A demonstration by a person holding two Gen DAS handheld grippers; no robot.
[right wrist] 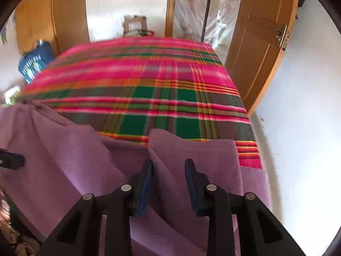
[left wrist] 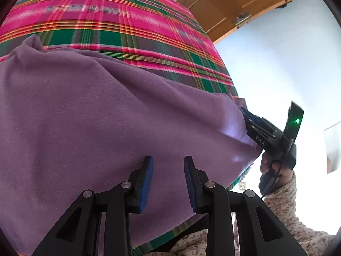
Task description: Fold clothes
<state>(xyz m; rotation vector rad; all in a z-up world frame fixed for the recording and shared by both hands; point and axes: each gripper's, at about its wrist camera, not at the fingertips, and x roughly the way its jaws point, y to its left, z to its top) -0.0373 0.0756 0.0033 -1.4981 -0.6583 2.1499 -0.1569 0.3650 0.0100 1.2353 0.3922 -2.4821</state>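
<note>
The left gripper [left wrist: 168, 166] has two black arms with blue pads. The pads stand apart, with nothing pinched between them. Right under and past them lies the soft purple fleece cloth [left wrist: 102, 115], which fills most of the left wrist view.

The right gripper [right wrist: 168, 169] looks the same, and its pads stand apart too. A raised fold of the purple cloth [right wrist: 191, 155] sits between and just beyond them. One blue pad is very close to the fold's edge, but I cannot tell if it touches. No cloth is squeezed.

In the left wrist view, the right gripper [left wrist: 245, 115] is at the right edge of the purple cloth. A hand [left wrist: 275, 168] in a flowery sleeve [left wrist: 285, 200] holds it.

The purple cloth lies on the near end of a bed with a bright pink, green and orange checked blanket [right wrist: 149, 81]. It is bunched up in folds on the left.

Beside the bed stands a brown wooden door [right wrist: 260, 49]. The floor [right wrist: 302, 128] is white. A dark blue bag [right wrist: 36, 61] sits far off to the left.
</note>
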